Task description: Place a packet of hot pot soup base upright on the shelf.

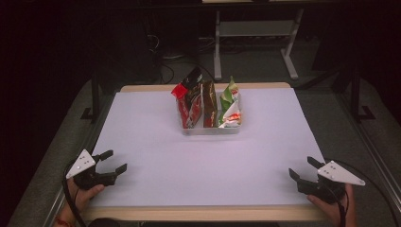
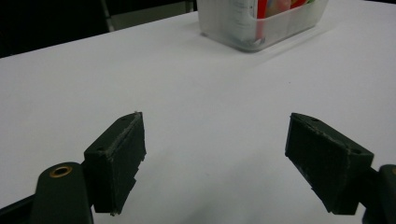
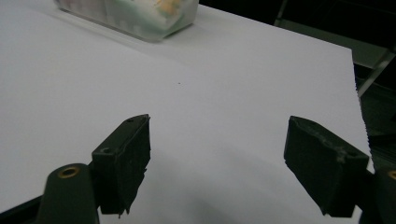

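White paper covers the tabletop [image 1: 156,161] edge to edge. Left to right: my left tongs [image 1: 112,161] sit at the near left corner, spread wide with nothing between them, just bare sheet ahead in the left gripper view [image 2: 212,154]. At centre, toward the far side and well apart from both hands, a clear plastic bin [image 1: 210,129] holds upright snack packets: a red-and-dark one [image 1: 187,101], a brown one [image 1: 209,105], a green-and-white one [image 1: 231,105]. My right tongs [image 1: 305,169] rest at the near right corner, likewise spread and empty.

Risks, as I judge them: the packets stand packed close, so a wide grab could catch two at once or crumple a neighbour. The bin looks light; pulling a snug packet may drag or tip it unless the other hand steadies the wall. The paper could also slide under a push.

Hard to read: packet labels are too blurred. Both gripper views crop the bin [image 2: 261,32] at the top edge, so its contents are cut off.
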The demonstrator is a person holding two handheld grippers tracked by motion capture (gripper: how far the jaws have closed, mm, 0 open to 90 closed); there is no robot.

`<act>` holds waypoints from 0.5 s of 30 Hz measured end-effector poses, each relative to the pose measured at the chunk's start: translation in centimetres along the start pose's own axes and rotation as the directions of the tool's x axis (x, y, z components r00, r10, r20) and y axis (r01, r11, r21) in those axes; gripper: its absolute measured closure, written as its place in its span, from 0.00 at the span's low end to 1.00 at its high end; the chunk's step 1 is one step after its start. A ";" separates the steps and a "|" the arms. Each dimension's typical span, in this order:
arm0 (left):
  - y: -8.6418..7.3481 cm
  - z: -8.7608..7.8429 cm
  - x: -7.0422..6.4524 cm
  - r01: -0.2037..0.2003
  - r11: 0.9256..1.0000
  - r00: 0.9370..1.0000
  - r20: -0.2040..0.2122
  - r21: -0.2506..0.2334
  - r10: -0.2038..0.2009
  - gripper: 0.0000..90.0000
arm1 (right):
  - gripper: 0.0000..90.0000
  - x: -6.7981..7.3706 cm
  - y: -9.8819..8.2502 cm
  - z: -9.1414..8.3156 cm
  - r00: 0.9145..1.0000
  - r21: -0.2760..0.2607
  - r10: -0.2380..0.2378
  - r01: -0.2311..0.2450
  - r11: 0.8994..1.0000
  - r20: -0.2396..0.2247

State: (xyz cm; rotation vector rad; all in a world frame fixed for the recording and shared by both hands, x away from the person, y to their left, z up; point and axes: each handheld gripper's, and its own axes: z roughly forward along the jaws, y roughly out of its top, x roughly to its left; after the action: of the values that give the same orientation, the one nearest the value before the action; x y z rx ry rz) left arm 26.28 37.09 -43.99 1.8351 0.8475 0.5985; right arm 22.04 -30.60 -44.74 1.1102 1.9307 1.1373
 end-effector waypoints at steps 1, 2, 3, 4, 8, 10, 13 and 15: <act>0.0 0.0 0.0 -0.003 1.000 1.000 0.000 0.001 0.003 0.22 | 0.25 0.1 0.0 0.0 1.000 -0.001 -0.001 0.001 1.000 -0.002; 0.0 0.0 -0.1 0.001 1.000 1.000 0.003 -0.003 -0.001 0.22 | 0.25 0.1 0.0 0.0 1.000 0.001 -0.004 0.004 1.000 -0.003; 0.1 0.0 -0.1 -0.004 1.000 1.000 0.002 -0.003 0.004 0.22 | 0.25 0.2 0.0 -0.1 1.000 0.003 -0.005 0.005 1.000 -0.003; 0.1 0.0 -0.1 -0.006 1.000 1.000 0.003 -0.003 0.006 0.22 | 0.25 0.3 0.0 -0.1 1.000 0.004 -0.009 0.009 1.000 -0.001; 0.1 0.4 -0.3 -0.005 1.000 1.000 0.014 -0.001 0.005 0.22 | 0.25 0.6 0.1 -0.3 1.000 0.005 -0.022 0.022 1.000 0.005; 0.1 0.6 -0.5 -0.017 1.000 1.000 0.015 0.007 0.017 0.22 | 0.25 0.6 0.1 -0.3 1.000 0.010 -0.022 0.022 1.000 0.005; 0.2 0.8 -0.4 -0.013 1.000 1.000 0.016 0.004 0.013 0.22 | 0.24 0.7 0.0 -0.3 1.000 0.019 -0.026 0.026 0.999 0.009; 0.2 1.0 -0.4 -0.009 1.000 1.000 0.015 0.006 0.009 0.22 | 0.25 0.6 0.0 -0.2 1.000 0.020 -0.027 0.027 0.999 0.013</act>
State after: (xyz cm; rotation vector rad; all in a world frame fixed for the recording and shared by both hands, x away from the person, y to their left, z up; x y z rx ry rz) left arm 26.77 36.13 -44.21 1.8474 0.8321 0.5873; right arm 21.59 -30.14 -44.74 1.0956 1.9452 1.0963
